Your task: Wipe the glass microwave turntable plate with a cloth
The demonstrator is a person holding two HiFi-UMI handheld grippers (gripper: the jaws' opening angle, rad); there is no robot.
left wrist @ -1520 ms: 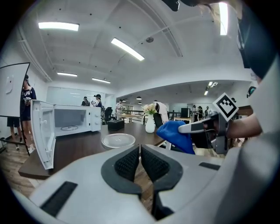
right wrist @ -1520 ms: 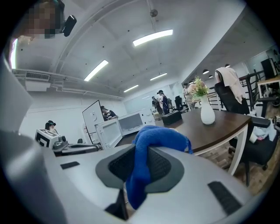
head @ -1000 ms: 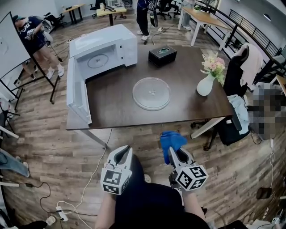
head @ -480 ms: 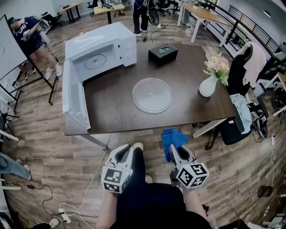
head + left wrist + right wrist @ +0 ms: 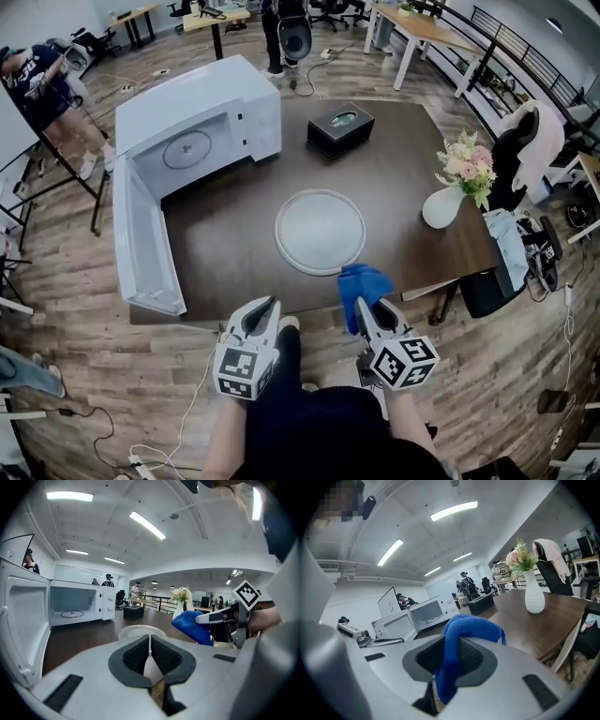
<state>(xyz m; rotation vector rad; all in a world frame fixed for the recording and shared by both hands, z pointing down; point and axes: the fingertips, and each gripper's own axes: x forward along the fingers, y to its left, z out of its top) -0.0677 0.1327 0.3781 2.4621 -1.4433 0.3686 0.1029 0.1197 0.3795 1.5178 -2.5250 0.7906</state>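
My dark tabletop bears an open microwave, the glass plate, a flower vase and perhaps a tissue box.

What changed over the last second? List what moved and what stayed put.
The person moved up to the table: the glass plate now lies nearer both grippers, and the blue cloth overlaps the table's near edge. Nothing taken or let go: the right gripper stays shut on the cloth, the left gripper shut and empty. Plate, open microwave and vase kept their places.
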